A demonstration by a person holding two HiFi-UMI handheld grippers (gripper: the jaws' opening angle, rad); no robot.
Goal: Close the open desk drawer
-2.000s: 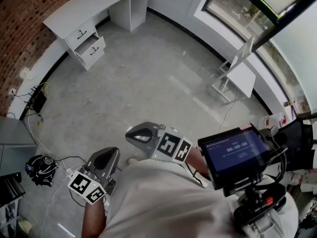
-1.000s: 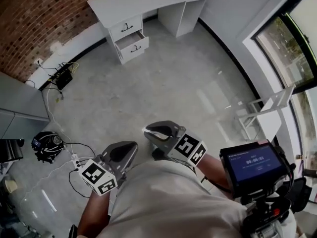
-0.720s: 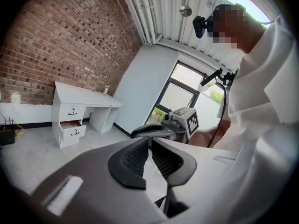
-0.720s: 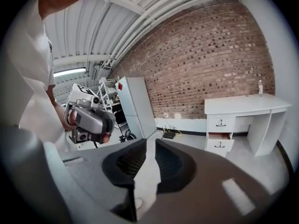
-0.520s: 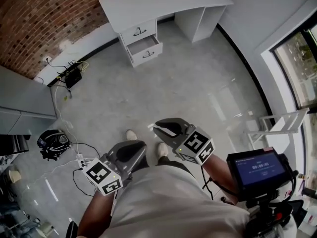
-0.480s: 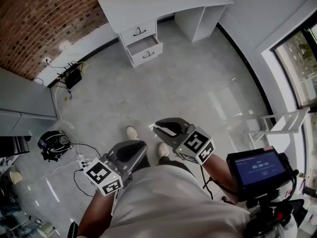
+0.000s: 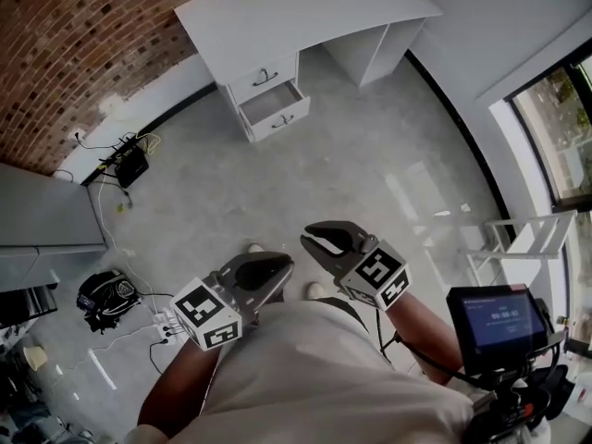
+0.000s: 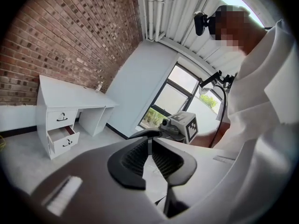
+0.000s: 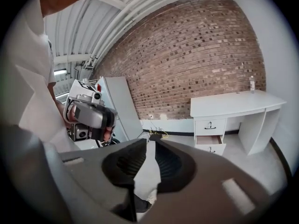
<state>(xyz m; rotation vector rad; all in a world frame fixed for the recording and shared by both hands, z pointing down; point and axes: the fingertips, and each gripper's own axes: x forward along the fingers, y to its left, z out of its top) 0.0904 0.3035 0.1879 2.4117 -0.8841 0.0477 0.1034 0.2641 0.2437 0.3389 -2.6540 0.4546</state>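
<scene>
"Left gripper view, first entry?"

"Left gripper [image 8: 149, 138], hand-held: jaw tips pressed together, nothing between them. The right gripper [image 9: 150, 143] in its own view reads the same, tips closed on each other and empty. In the head view both sit side by side in front of a white shirt [image 7: 314, 377]. They point toward the desk and are well apart from it."

"Any writing on them?"

"Each carries a marker cube [image 7: 205, 313] with black-and-white square patterns and no letters. A small screen [image 7: 498, 317] at the person's right shows pale digits, too small to read."

"And the drawer?"

"Open drawer [image 7: 270, 107]: the lower of two, at the left end of the white desk [image 7: 305, 7] as the person faces it. The desk stands against the brick wall [image 7: 83, 44]. The drawer is pulled partway out, away from the wall and toward the bare floor. Its long axis runs parallel with the desk's front edge, and its open top faces up. The front panel, with a dark handle [image 7: 284, 120], faces the person. The upper drawer [image 7: 264, 75] sits flush and has a matching handle."

"Remaining items?"

"A clear bottle [image 9: 252, 84] stands upright on the desktop's right end by the wall, its label unreadable. A grey cabinet [image 7: 46, 220] stands along the wall left of the desk. Cables and a black box [image 7: 129, 165] lie on the floor between cabinet and desk. A black bundle [image 7: 102, 294] lies nearer the person. A white folding chair [image 7: 518, 243] stands by the window at right."
</scene>
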